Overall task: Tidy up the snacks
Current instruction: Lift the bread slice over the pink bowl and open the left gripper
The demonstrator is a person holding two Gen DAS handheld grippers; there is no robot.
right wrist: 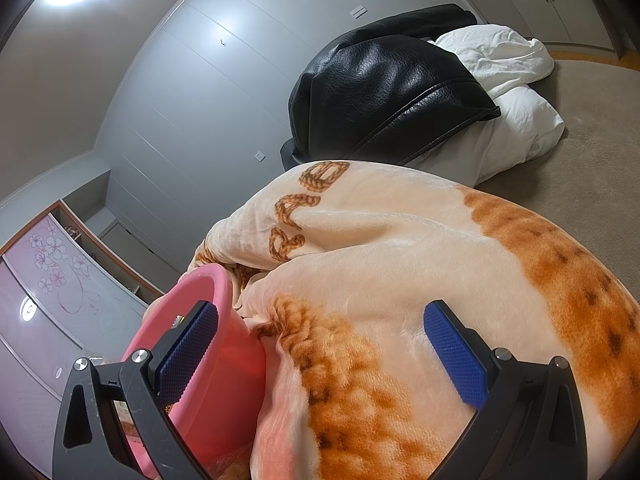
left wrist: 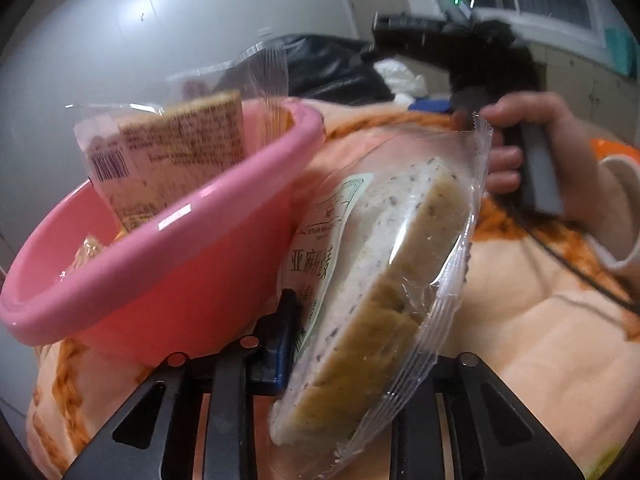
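Left gripper [left wrist: 320,344]: clenched on a wrapped slice of seeded bread [left wrist: 372,280], lifted clear of the blanket [left wrist: 520,340]. The clear wrapper stands tilted, its crimped top edge pointing up and to the right; one blue pad [left wrist: 278,356] shows against the wrapper's printed side, the other is hidden behind the packet.

Pink basin [left wrist: 168,264]: sits on the blanket just beside the held bread, touching or nearly touching its wrapper. Inside it a second wrapped bread packet [left wrist: 176,156] leans upright against the far wall, label and barcode facing out; a further small wrapped snack [left wrist: 86,252] lies low in the basin, too blurred to name.

Right gripper [right wrist: 320,352]: released, jaws wide, nothing between the blue pads [right wrist: 456,356]. It hangs over the blanket, its left finger overlapping the basin's rim in view. From the left wrist camera, a hand [left wrist: 532,148] grips its handle.

Beyond the blanket's far edge: a black leather jacket [right wrist: 384,96] lying over white bedding [right wrist: 504,80].
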